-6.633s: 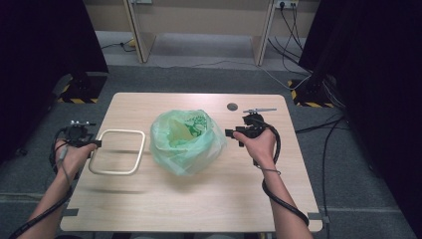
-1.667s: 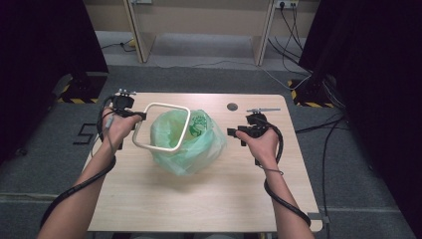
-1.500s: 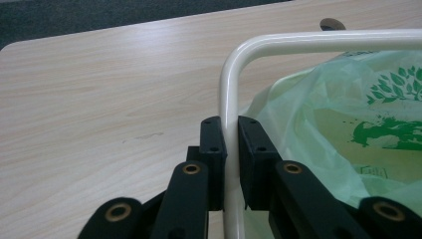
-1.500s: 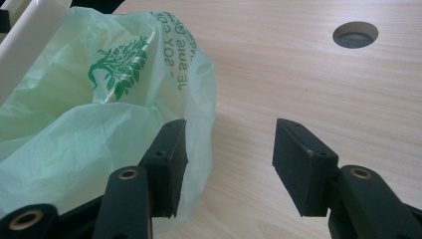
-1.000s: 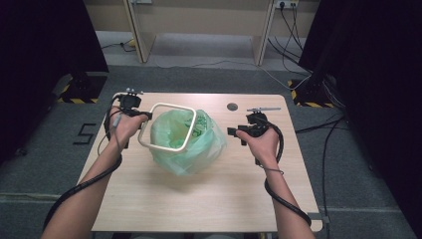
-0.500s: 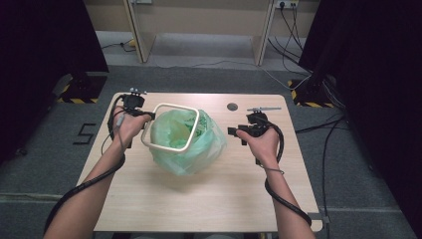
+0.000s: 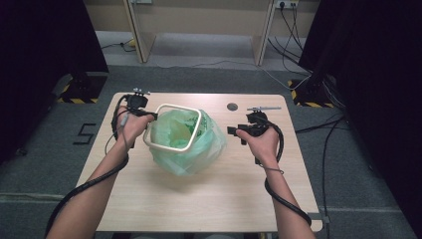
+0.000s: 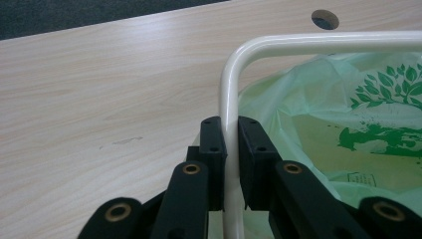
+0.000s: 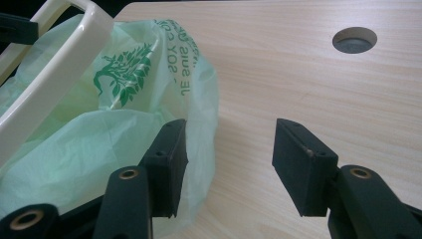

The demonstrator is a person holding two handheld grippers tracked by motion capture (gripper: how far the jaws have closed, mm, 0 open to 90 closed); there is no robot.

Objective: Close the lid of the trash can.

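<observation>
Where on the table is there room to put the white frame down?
The near half of the table, in front of the green bag and between the forearms, is bare. The middle is crowded: the bag, the frame over it.

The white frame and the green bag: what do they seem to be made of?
White frame: probably metal or plastic tube with a glossy cream coating; it is smooth, round and reflects light. Green bag: thin, translucent plastic film; it wrinkles, lets light through and carries a printed green tree.
</observation>
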